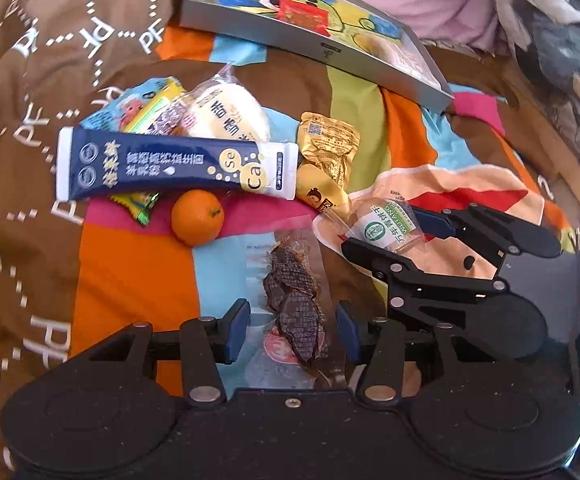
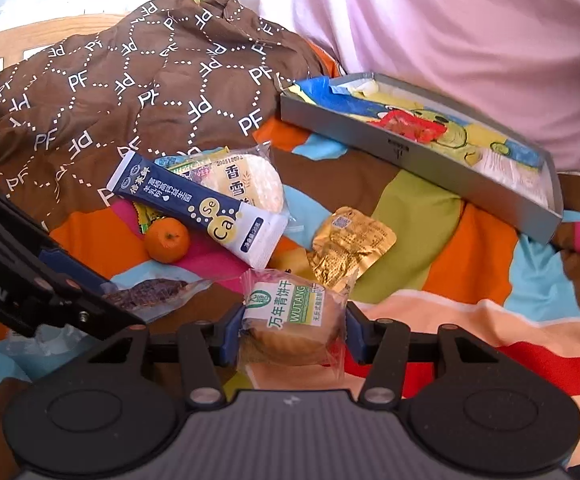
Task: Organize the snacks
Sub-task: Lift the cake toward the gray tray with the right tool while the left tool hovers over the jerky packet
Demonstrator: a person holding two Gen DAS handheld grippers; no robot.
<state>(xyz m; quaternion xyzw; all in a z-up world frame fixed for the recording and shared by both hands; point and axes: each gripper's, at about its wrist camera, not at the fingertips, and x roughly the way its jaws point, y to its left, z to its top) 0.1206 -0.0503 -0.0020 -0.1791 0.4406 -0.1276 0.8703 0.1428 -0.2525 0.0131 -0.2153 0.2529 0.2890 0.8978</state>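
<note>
The snacks lie scattered on a striped, many-coloured bedspread (image 1: 130,264). The left gripper (image 1: 293,330) has its blue pads spread on either side of a clear packet of dark dried meat (image 1: 293,300), which lies flat on the cloth between them; the pads do not look pressed against it. The right gripper (image 2: 293,334) brackets a wrapped round biscuit with a green WUTANG label (image 2: 290,320), its pads just at the wrapper's sides, though I cannot tell whether they truly pinch it.

Further off sit a small mandarin (image 1: 197,217), a long navy-and-white milk powder sachet (image 1: 174,168) lying across a wrapped rice cracker (image 1: 226,114), and a crinkled gold foil packet (image 1: 327,146). Beyond them rests a shallow grey tray (image 2: 385,148), tilted on the bedding, with a cartoon-printed packet (image 2: 409,120) inside. A brown quilt with white PF lettering (image 2: 110,92) bunches up behind the pile.
</note>
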